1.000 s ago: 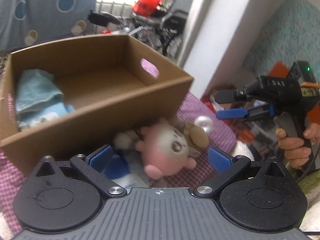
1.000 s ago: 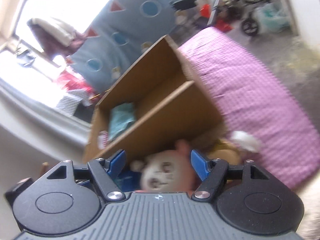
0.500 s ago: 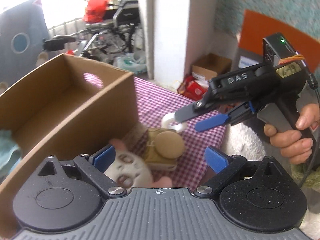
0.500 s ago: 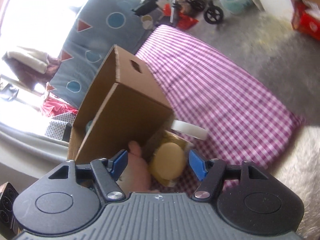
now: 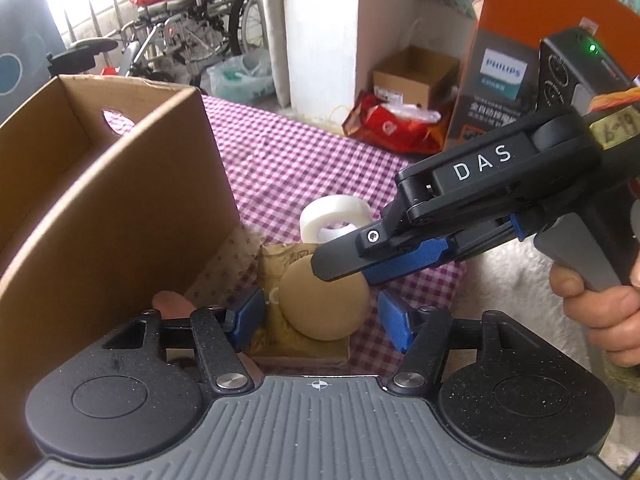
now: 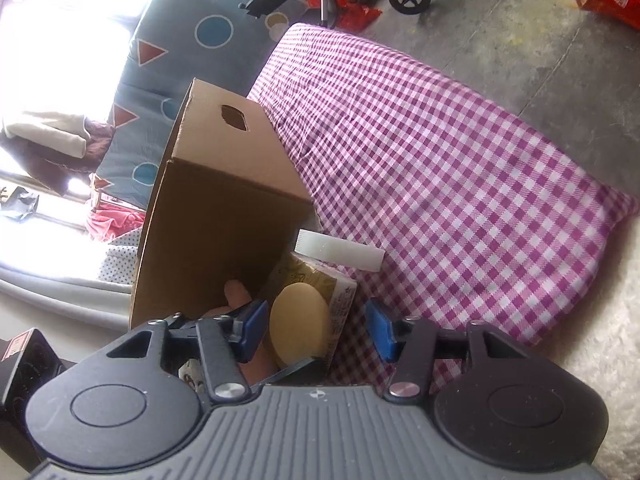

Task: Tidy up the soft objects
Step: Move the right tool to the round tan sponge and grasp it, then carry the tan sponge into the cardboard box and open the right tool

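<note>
A lived-in home: wheelchair [image 5: 192,12], patterned bedding [image 6: 168,60], gingham-covered cushion [image 6: 440,160], stored boxes [image 5: 416,76].

Item count: one cardboard box [image 5: 120,216], one round tan sponge [image 5: 324,300], one tan packet [image 6: 316,280], one white tape roll [image 5: 334,222]. One pink plush toy [image 6: 236,296] is partly visible. Two hand-held grippers: left hand-held gripper [image 5: 322,316], right hand-held gripper [image 6: 316,328].

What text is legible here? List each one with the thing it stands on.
"DAS": on the right gripper, along its black body.
"PHILIPS": on the grey and orange carton; the lines beneath are too small to read.
"6-19": handwritten tag on that gripper.
Print on the tan packet: unreadable.
</note>
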### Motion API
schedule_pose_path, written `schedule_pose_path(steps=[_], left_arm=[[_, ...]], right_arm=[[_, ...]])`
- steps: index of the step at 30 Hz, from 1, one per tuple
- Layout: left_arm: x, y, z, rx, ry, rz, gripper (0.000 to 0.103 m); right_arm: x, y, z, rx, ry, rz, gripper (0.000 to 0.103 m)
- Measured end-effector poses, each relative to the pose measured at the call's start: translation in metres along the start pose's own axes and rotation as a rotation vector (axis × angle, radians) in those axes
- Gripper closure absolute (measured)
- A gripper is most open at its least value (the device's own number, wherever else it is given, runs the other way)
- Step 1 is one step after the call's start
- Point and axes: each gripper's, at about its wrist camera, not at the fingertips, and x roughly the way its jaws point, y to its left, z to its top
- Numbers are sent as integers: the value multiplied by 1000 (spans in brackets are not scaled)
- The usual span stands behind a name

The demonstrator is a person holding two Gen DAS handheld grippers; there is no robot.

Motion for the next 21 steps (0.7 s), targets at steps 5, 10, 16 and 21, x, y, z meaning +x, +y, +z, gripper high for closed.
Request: schedule_pose_path(steps=[5, 10, 16, 21], left_arm=[[5, -6, 0, 40, 6, 37, 50], [3, -11, -1, 66, -10, 68, 54], [-2, -12, -1, 69, -37, 64, 54], [-14, -13, -1, 61, -72, 55, 54]], right_arm=[[2, 1, 2, -8, 18, 12, 65], [0, 16, 0, -68, -4, 1, 76], [-8, 25, -2, -96, -33, -7, 81], [-23, 38, -9, -115, -58, -7, 81]])
